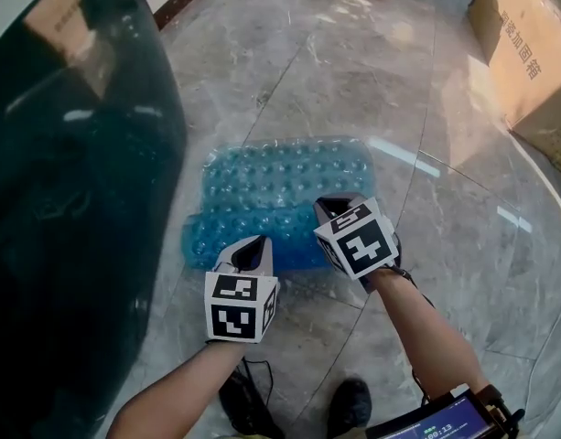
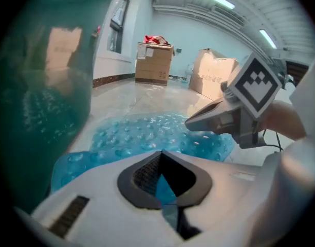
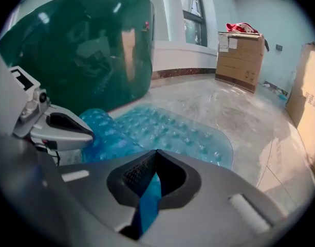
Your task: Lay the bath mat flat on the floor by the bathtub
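Fingers of our left gripper point(image 2: 161, 183) are pressed together on a blue fold of the bath mat point(image 2: 147, 133). Those of our right gripper point(image 3: 146, 197) pinch the same near edge a little further along.

In the head view the two grippers sit side by side at the lower middle of the frame, with the mat stretching away from them toward the centre. Its far part lies flat on the marble floor point(image 1: 353, 80). Its left side is just beside the dark green bathtub point(image 1: 70, 199) that fills the left of the frame, and that side looks humped rather than flat.

We judge the step in hand to be settling the near edge. It should go best if we keep both pinches level and draw the edge gently toward us until the hump smooths out. The long side should stay parallel to the tub, and the edge should reach the floor before we let go.

The cardboard box point(image 1: 527, 53) at the upper right carries Chinese characters that we cannot read with confidence. The small screen point(image 1: 440, 423) at the lower right shows digits too small to make out. No brand shows on the mat.
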Demonstrator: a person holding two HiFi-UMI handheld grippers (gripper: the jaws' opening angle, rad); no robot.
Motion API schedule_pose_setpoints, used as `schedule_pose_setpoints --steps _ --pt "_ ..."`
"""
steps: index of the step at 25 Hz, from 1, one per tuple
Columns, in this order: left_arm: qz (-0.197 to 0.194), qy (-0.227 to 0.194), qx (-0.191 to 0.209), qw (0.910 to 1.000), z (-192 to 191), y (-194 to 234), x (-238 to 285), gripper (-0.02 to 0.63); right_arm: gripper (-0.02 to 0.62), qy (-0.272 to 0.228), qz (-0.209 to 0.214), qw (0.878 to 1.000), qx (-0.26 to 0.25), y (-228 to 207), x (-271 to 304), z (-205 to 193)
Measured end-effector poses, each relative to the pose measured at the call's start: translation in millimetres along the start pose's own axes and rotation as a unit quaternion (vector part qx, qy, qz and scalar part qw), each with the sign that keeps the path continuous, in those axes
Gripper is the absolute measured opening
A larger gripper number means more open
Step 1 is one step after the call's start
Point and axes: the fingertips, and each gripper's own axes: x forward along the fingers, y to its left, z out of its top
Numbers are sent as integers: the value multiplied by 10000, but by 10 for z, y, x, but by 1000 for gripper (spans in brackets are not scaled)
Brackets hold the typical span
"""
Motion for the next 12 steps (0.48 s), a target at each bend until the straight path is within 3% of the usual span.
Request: schedule_pose_setpoints --steps 2,5,12 --pt "38 -238 239 9994 175 -28 -73 -3 6 61 -15 9999 -160 70 -19 -66" --pt "129 -457 54 9989 370 24 -39 -2 5 99 -66 9992 -376 213 -71 -222" --pt "105 -142 103 9998 255 59 170 -2 6 -39 28 9987 -513 426 -180 -402"
